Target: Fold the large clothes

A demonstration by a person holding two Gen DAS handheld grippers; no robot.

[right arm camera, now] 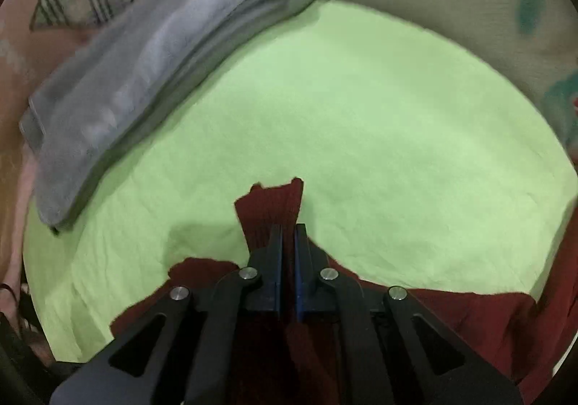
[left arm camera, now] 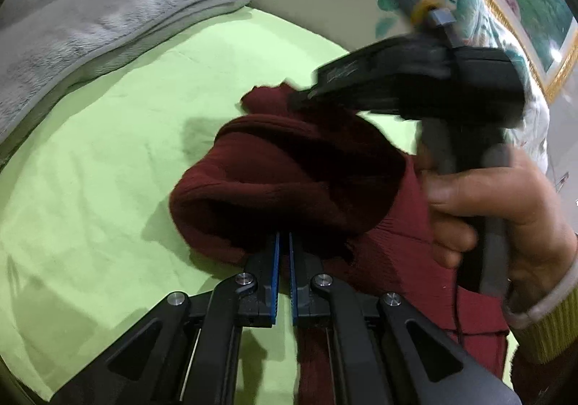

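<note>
Left tool (left arm camera: 283, 237) clamped on maroon garment (left arm camera: 289, 174); right tool (right arm camera: 288, 230) pitched down, clamped on same garment's edge.

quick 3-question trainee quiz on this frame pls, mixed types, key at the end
1. True or false: the left gripper is shut on the maroon knit garment.
2. What does the right gripper pinch? A) the grey folded blanket B) an edge of the maroon knit garment C) the green sheet
3. Fill in: the grey folded blanket lies along the far-left edge of the ____ sheet.

Key: 1 true; 2 B; 3 green
</note>
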